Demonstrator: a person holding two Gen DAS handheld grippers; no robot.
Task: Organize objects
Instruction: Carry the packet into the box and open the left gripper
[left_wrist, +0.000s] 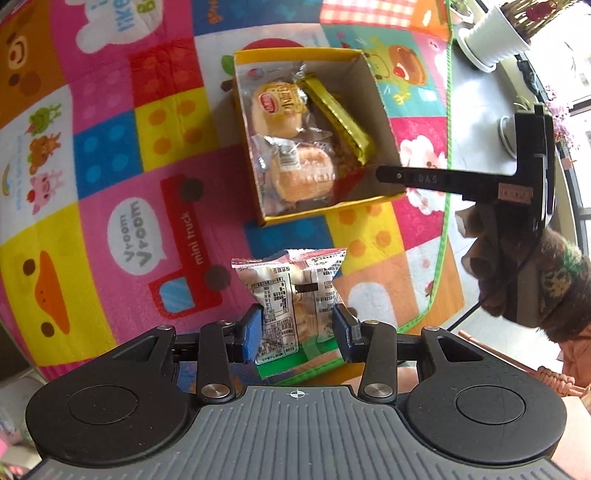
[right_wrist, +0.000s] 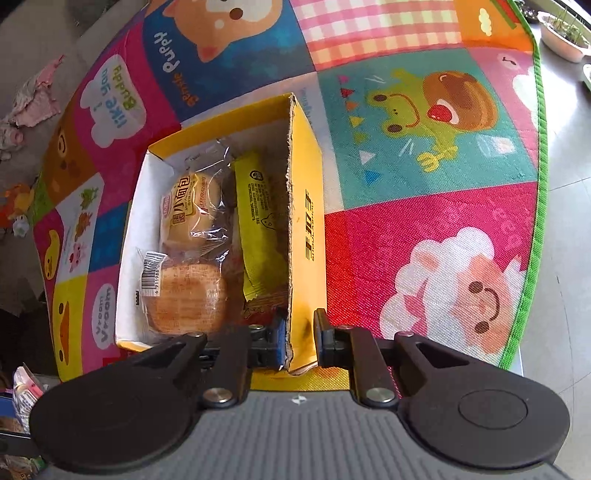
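- Your left gripper (left_wrist: 298, 334) has its blue pads pressed on both sides of a snack packet (left_wrist: 291, 291), white film with dense black print, a red top seam and a green bottom; the print is too small to read.
- That packet hangs above the play mat (left_wrist: 110, 184), just short of the yellow cardboard box (left_wrist: 373, 110).
- Mat lettering you can read: "Vroom Vroom" in a speech bubble, "mini truck" on the red lorry, and "like you Buddy" plus "Puppy" in the right wrist view.
- Your right gripper (right_wrist: 299, 341) is nearly closed, pinching the box's right wall (right_wrist: 304, 229) at its near corner, 1 finger inside, 1 outside.
- That wall carries dark printed characters and a line of small lettering I can't make out.
- Inside the box: a wrapped bun (right_wrist: 192, 210) with a red oval logo and Chinese characters, a second wrapped bun (right_wrist: 184, 295) with a barcode label, and a yellow bar wrapper (right_wrist: 258, 229) standing against the right wall.
- The 3 items cover most of the box floor.
- Right of the box the mat is open up to its green edge trim (right_wrist: 541, 184); grey floor lies beyond.
- In the left wrist view, your right gripper's black finger reaches over the box's near right corner.
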